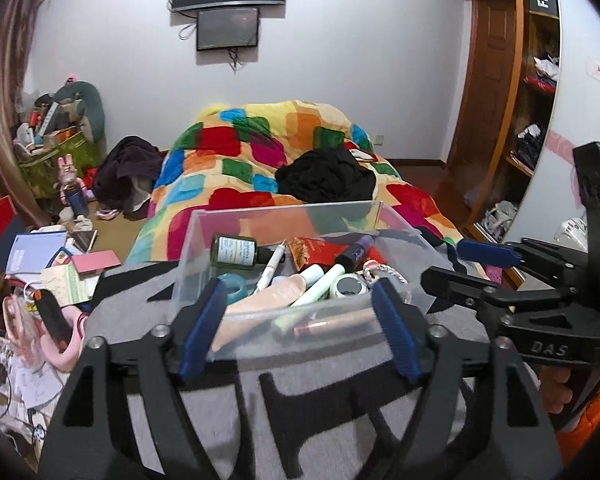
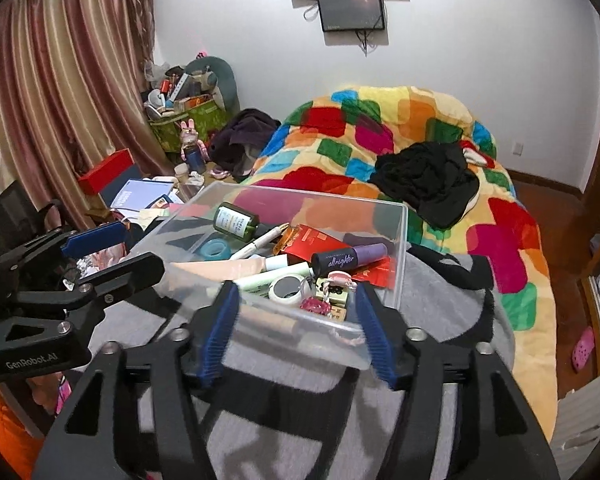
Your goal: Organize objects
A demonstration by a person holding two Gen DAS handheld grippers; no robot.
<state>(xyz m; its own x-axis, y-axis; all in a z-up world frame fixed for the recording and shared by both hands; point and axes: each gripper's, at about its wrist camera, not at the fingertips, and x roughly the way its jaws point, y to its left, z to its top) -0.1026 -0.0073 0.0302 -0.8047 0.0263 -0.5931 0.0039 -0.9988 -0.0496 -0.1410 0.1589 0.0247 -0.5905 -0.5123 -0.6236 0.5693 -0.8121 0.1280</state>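
Grey blanket [image 2: 440, 308], clear box [image 2: 396, 240] holding cosmetics [image 2: 340, 260]

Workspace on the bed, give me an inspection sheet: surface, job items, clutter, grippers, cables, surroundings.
Surface: grey and black blanket over the patchwork quilt.
Job's things: clear plastic bin holding a green bottle, purple-capped tube, white pen, round tin.
Clutter: black garment on the quilt; papers and boxes on the floor.
Grippers: left gripper and right gripper open, nothing held.
Cables: wires under the wall screen.
Surroundings: curtain, wooden shelves.
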